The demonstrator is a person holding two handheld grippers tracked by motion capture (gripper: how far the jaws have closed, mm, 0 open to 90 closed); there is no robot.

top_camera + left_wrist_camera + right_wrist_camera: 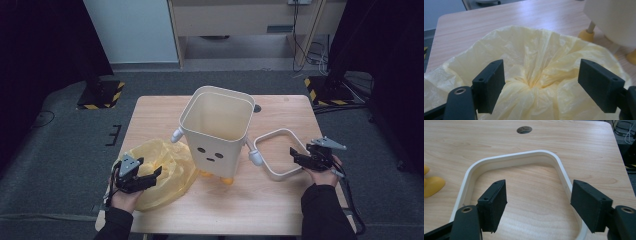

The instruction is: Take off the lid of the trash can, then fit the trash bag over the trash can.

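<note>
Left tool (145,176) hovers low over the crumpled yellow bag (160,172), its jaws spread wide and empty — in the left gripper view the gathered folds of the plastic (534,82) sit right between them, not yet pinched. The bag lies on the near-left part of the counter (240,210), just beside the cream bin (217,132), which stands upright and unlined near the middle on yellow feet (226,180). To the bin's right lies a white rim ring (277,152), flat on the wood, and the right tool (300,156) hangs at its near edge with jaws apart, straddling nothing yet. This looks like the start of lining the bin: the next move likely calls for closing on the bag's bunched middle and lifting it clear. Room is tight between bag and bin, and the bag reaches close to the counter's left edge; the front strip is open, and the ring has bare wood around it.
</note>
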